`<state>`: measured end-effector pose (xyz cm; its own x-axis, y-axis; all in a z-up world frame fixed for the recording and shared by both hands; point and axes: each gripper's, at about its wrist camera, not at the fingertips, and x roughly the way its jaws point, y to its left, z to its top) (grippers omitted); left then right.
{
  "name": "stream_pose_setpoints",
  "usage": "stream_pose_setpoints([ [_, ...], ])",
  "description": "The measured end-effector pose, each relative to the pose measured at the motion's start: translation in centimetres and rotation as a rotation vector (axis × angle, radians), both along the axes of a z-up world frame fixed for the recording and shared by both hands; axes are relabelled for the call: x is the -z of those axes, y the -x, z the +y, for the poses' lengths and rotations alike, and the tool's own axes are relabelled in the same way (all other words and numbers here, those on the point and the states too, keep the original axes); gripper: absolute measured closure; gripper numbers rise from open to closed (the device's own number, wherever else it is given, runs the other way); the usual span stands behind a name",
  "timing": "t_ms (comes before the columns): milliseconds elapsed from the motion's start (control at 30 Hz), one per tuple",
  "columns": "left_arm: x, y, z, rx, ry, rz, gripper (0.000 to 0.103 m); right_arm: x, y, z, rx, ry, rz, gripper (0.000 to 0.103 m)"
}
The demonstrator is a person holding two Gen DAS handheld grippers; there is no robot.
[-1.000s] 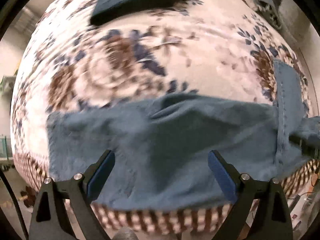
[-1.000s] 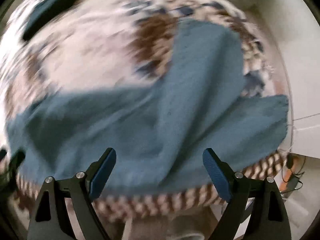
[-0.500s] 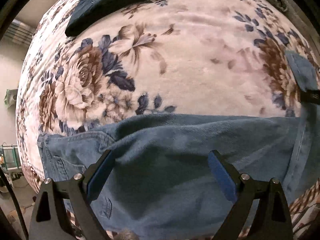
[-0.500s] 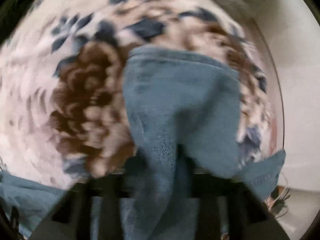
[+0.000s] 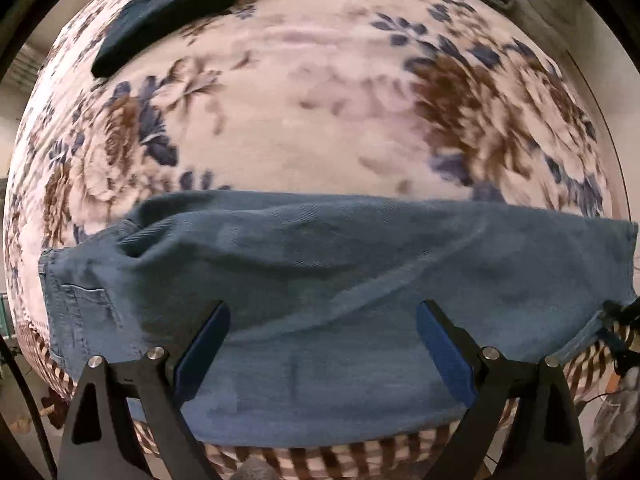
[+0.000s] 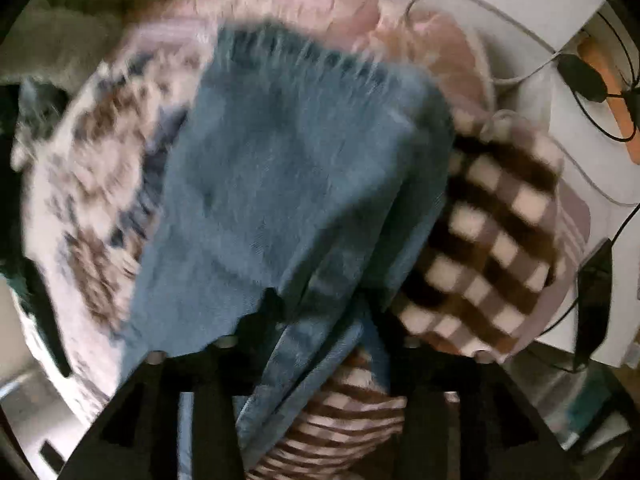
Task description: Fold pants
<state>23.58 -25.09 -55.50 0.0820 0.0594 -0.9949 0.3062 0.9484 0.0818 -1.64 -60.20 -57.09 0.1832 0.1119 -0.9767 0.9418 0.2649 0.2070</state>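
Blue jeans (image 5: pixel 320 280) lie stretched left to right along the near edge of a floral blanket (image 5: pixel 300 120), waistband and pocket at the left. My left gripper (image 5: pixel 322 344) is open and empty, hovering over the middle of the jeans. In the right wrist view the leg end of the jeans (image 6: pixel 288 184) with its frayed hem drapes away from my right gripper (image 6: pixel 316 332), which is shut on the denim at the bed's right edge. The right gripper's fingertips are hidden by the cloth.
Folded dark garments (image 5: pixel 168 12) lie at the far left of the bed. A brown checked blanket border (image 6: pixel 500 240) hangs over the bed's edge. Black cables (image 6: pixel 592 92) and a white wall are at the right.
The right gripper closed on the pant leg and pulled it to the right, laying the jeans out straight along the near edge. The left gripper stayed open above them.
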Motion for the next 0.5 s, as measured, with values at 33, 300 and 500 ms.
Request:
stream_pose_setpoints([
  [33,0.1,0.2,-0.4,0.008,0.000,-0.001,0.008,-0.3,0.2,-1.1,0.024,0.010,-0.020,0.043],
  [300,0.3,1.3,-2.4,0.048,-0.004,0.009,0.008,1.6,-2.1,-5.1,0.074,-0.015,0.038,0.059],
  [500,0.3,1.7,-2.0,0.042,-0.013,0.019,0.008,0.1,-1.1,-4.8,0.015,0.083,0.029,0.098],
])
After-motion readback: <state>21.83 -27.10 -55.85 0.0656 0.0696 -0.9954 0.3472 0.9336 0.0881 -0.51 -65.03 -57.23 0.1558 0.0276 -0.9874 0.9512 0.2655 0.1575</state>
